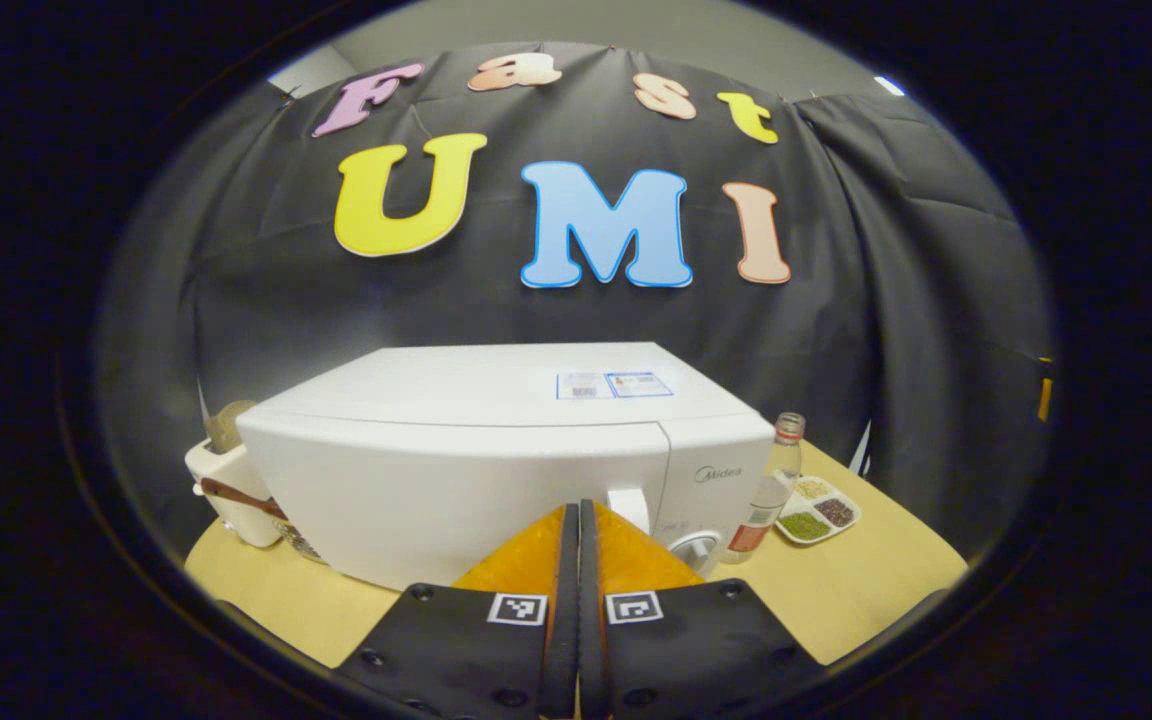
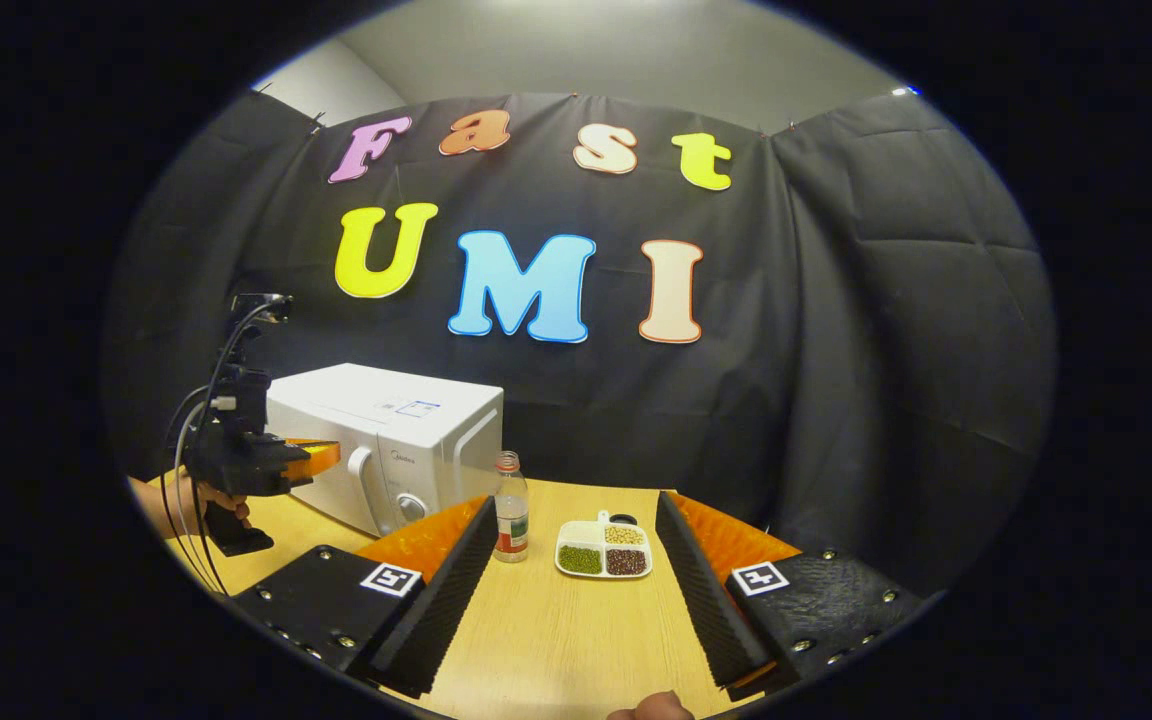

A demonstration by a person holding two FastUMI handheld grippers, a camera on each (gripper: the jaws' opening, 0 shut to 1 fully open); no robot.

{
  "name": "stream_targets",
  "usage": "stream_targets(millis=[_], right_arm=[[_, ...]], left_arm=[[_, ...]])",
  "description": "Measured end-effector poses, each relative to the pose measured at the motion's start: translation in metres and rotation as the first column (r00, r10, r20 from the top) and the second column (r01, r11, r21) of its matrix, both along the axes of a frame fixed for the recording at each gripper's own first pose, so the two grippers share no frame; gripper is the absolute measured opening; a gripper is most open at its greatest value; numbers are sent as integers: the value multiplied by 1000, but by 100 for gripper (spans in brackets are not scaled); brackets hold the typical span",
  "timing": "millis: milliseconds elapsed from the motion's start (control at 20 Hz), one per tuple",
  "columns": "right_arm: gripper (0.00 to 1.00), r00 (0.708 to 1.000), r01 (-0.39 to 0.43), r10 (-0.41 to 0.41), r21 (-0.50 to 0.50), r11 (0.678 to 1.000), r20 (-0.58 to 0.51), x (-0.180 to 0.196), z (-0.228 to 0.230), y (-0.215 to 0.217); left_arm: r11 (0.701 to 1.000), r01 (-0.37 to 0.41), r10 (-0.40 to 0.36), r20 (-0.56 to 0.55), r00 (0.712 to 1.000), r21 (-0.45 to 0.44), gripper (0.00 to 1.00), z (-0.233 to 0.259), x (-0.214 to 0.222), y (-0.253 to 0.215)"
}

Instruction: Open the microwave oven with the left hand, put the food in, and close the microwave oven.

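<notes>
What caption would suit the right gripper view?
Open right gripper faces a food tray and bottle beside the closed microwave.

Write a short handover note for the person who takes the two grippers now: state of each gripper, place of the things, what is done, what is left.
Left gripper: shut, empty, in front of the microwave, close to its door handle.
Right gripper: open, empty, above the table, pointed at the food tray.
Microwave door is closed. The tray lies on the table to the right of the microwave, with a bottle between them.
Done: nothing yet.
Left: open the door with the left gripper, put the tray in, close the door.
</notes>
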State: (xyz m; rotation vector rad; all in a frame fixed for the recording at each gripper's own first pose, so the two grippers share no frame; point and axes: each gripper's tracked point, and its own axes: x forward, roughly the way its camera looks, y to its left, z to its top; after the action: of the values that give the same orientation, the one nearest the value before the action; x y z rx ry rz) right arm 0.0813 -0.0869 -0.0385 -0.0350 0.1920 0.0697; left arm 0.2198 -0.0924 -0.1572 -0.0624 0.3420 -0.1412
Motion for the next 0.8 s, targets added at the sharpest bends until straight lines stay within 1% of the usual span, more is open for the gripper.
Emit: stream_targets(millis=[100,200,300,450,550,700,750,800], right_arm=[[98,1000,8,-8,30,1000,20,-9,6,12],[97,999,1,-2,27,1000,40,-22,12,28],[97,998,-1,1,13,1000,64,-36,18,43],[98,996,-15,12,34,999,83,-59,28,68],[98,996,-18,16,24,1000,90,-73,30,79],[97,994,-21,17,28,999,108,-95,34,93],[97,993,-18,15,28,999,114,-100,35,96],[97,993,-13,9,27,1000,120,-104,35,98]], left_arm=[[1000,-2,1,68,998,12,7,32,-22,13],[999,-17,13,115,993,42,7,57,-50,32],[998,-30,22,164,986,48,7,81,-79,49],[997,-55,43,187,981,59,7,98,-119,77],[996,-72,60,189,980,58,7,106,-144,94],[996,-74,63,205,977,47,8,111,-174,107],[996,-73,62,208,976,44,12,113,-184,110],[996,-80,70,209,975,41,19,113,-192,114]])
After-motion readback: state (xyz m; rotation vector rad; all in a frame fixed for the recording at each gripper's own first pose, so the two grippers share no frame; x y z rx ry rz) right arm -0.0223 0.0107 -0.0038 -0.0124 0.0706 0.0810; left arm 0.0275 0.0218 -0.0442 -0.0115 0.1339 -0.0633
